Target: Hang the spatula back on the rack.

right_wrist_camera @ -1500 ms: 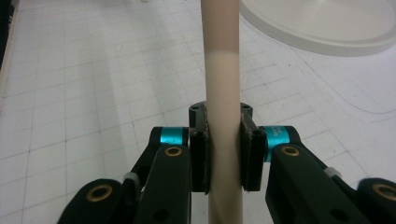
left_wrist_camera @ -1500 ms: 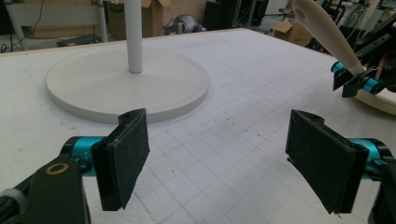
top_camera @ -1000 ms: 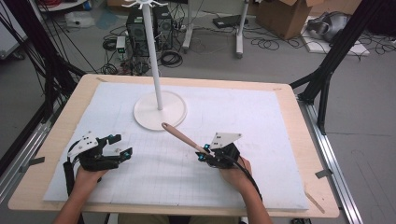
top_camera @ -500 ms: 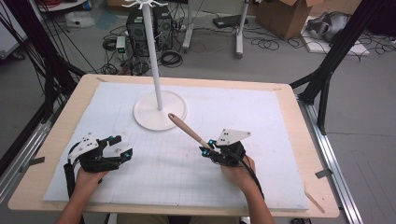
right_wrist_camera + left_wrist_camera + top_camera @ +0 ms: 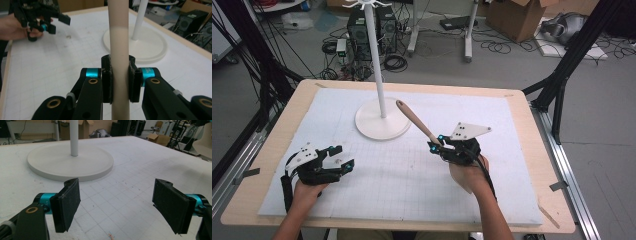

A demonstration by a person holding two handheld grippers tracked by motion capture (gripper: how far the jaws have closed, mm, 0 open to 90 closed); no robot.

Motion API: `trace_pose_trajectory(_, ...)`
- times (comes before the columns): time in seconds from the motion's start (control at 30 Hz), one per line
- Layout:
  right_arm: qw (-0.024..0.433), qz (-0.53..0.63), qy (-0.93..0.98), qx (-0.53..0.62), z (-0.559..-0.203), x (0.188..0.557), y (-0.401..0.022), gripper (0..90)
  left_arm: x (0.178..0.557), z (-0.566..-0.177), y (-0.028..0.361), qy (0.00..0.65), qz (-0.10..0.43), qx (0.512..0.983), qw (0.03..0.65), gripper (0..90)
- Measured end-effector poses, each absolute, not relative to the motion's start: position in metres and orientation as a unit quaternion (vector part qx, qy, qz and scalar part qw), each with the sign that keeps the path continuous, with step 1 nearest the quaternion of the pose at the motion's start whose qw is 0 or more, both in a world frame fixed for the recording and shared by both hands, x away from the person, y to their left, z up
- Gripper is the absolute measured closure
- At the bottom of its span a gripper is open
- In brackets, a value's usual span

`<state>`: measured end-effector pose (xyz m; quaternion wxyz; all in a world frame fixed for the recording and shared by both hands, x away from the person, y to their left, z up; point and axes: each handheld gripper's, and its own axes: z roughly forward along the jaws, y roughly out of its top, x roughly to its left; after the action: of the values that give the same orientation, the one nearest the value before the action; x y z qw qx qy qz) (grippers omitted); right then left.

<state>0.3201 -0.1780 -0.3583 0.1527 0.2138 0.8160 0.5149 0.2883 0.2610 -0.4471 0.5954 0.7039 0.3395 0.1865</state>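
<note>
While the wooden handle (image 5: 418,122) is clamped between the jaws of the right gripper (image 5: 438,145), it is held tilted above the table (image 5: 532,150), its rounded end raised toward the white stand (image 5: 381,120). In the right gripper view the handle (image 5: 119,50) is seen rising straight between the two black pads (image 5: 107,80), both pressed against it, the upper part darker in tone than the lower.

The left gripper (image 5: 343,159) is held low over the near left of the table, well apart from the handle. Its jaws are seen wide apart in the left gripper view, with nothing between the pads (image 5: 67,203).

Surface: a pale wooden table is covered by a white mat (image 5: 402,185) ruled with a faint grid; small marks and specks are noted on the mat (image 5: 130,195). The stand's round base (image 5: 67,162) is set flat on the far middle of the mat, a thin white pole (image 5: 377,55) rising from it.

Room: a grey floor (image 5: 512,70) is seen beyond the table, strewn with cables (image 5: 337,47). A dark computer tower (image 5: 357,30) is placed behind the pole, and a cardboard box (image 5: 517,17) at far right. Black frame legs (image 5: 572,55) are braced at both sides of the table.
</note>
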Motion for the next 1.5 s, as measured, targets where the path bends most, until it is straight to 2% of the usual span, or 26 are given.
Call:
trace_pose_trajectory(0.27, 0.177, 0.541, 0.794, 0.213, -0.336, 0.331, -0.176, 78.3, 0.287, -0.447, 0.261, 0.34, 0.19, 0.701, 0.598, 22.7)
trace_pose_trajectory(0.9, 0.232, 0.577, 0.753, 0.214, -0.26, 0.373, -0.14, 78.3, 0.286, -0.449, 0.26, 0.336, 0.185, 0.701, 0.602, 22.7)
trace_pose_trajectory(1.5, 0.257, 0.587, 0.728, 0.243, -0.229, 0.403, -0.107, 78.3, 0.286, -0.448, 0.26, 0.335, 0.183, 0.7, 0.604, 22.7)
